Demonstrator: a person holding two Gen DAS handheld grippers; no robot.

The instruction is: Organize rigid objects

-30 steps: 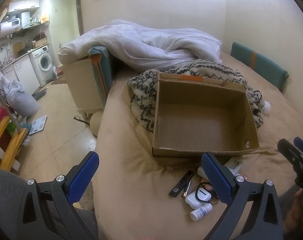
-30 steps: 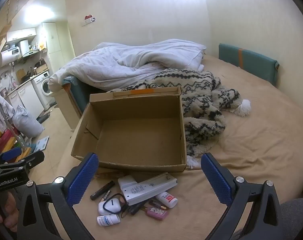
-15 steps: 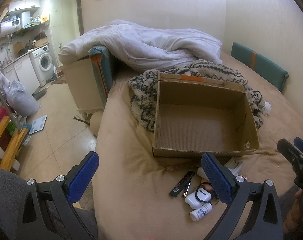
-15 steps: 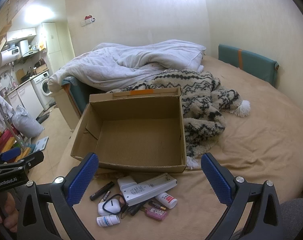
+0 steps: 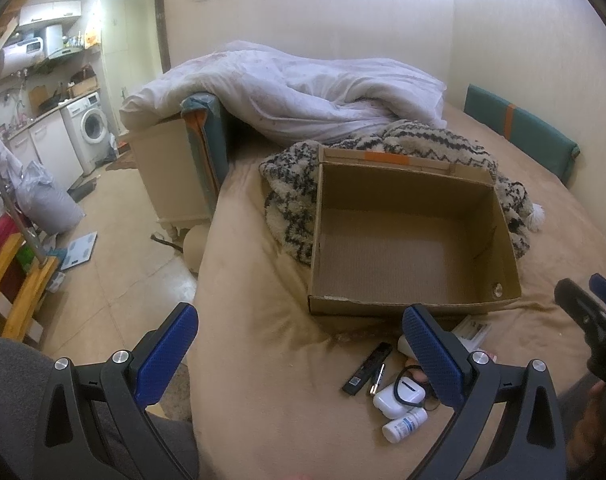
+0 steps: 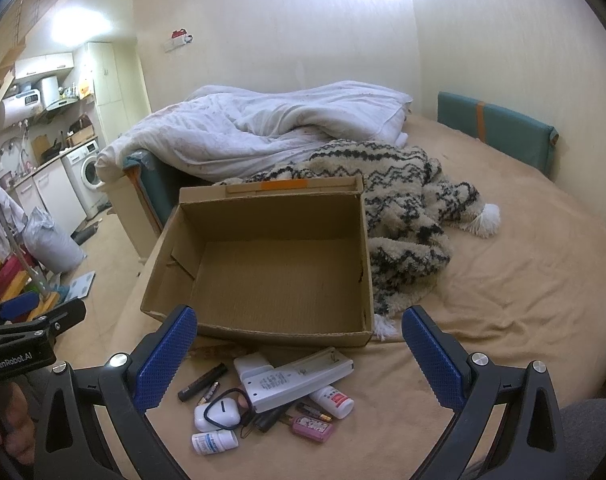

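An open, empty cardboard box (image 6: 271, 264) (image 5: 407, 240) sits on the beige bed. In front of it lies a pile of small items: a white remote-like device (image 6: 291, 378), a white earbud case (image 6: 217, 414) (image 5: 395, 396), a small white pill bottle (image 6: 214, 442) (image 5: 405, 424), a black stick (image 6: 202, 376) (image 5: 367, 368), a pink item (image 6: 312, 429), another white bottle (image 6: 331, 396). My right gripper (image 6: 299, 352) is open and empty above the pile. My left gripper (image 5: 299, 348) is open and empty over the bed's left edge, left of the pile.
A patterned fluffy blanket (image 6: 403, 200) lies right of and behind the box. A white duvet (image 6: 263, 128) is heaped at the back. A teal headboard cushion (image 6: 495, 136) stands by the right wall. The floor, washing machine (image 5: 89, 128) and clutter lie left of the bed.
Almost nothing has moved; both grippers stay open and hover in nearly the same place.
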